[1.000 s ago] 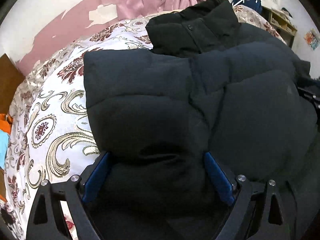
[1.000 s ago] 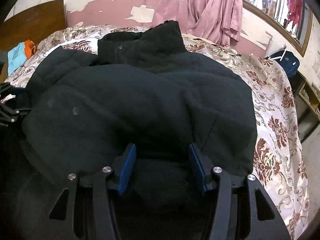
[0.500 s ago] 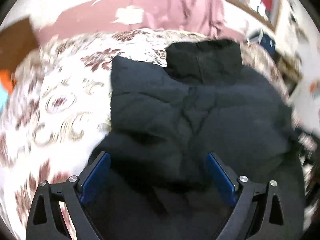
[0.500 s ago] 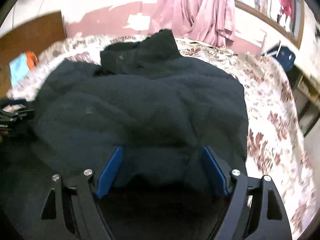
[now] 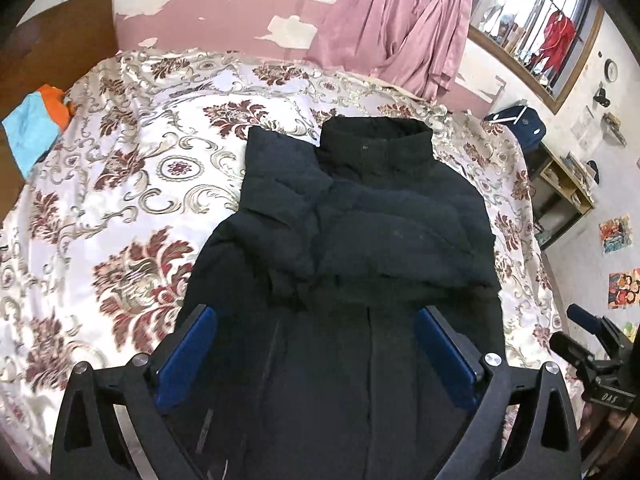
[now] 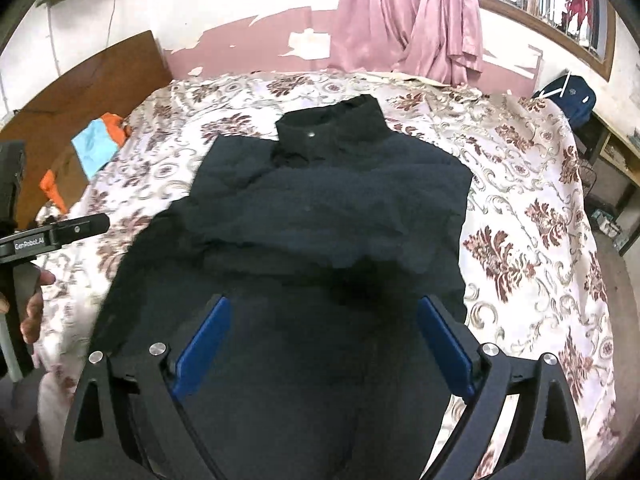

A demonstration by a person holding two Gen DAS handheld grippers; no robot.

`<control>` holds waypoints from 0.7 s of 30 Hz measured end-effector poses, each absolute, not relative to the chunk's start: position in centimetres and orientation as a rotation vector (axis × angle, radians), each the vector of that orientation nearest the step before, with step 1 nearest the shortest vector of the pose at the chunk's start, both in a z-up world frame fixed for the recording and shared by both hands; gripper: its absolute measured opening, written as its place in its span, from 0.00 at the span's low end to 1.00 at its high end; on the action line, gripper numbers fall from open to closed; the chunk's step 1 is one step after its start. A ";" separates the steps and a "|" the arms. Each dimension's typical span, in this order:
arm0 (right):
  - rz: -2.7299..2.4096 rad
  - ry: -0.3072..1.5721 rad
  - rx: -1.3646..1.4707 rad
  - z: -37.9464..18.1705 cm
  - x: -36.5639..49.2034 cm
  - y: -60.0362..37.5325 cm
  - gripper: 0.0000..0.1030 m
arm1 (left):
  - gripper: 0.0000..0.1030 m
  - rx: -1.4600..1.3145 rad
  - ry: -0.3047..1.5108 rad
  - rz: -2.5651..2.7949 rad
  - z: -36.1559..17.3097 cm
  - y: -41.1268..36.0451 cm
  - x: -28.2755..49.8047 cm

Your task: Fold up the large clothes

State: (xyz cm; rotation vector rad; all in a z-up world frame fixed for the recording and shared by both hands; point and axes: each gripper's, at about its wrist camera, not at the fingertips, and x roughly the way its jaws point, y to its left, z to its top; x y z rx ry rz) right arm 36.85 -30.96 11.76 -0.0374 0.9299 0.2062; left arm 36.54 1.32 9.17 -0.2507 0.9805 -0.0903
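Note:
A large black puffer jacket (image 5: 360,240) lies on the floral bedspread (image 5: 120,200), collar at the far end, both sleeves folded across its chest. It also shows in the right wrist view (image 6: 332,216). My left gripper (image 5: 316,344) is open and empty, held above the jacket's lower part. My right gripper (image 6: 324,340) is open and empty too, above the lower part of the jacket. The right gripper shows at the right edge of the left wrist view (image 5: 592,360). The left gripper shows at the left edge of the right wrist view (image 6: 52,236).
Blue and orange clothes (image 5: 36,124) lie at the bed's far left by a wooden headboard (image 6: 80,84). Pink curtains (image 5: 400,28) hang on the far wall. A dark blue bag (image 6: 568,100) and a shelf (image 5: 560,192) stand to the right of the bed.
Both grippers opened wide, let go of the jacket and pulled back and up. The sleeves they held now lie folded across the jacket's chest.

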 end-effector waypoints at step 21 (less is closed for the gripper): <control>0.075 0.804 0.134 7.1 61.4 -31.7 0.89 | 1.00 -0.280 0.880 -0.055 3.3 0.7 63.6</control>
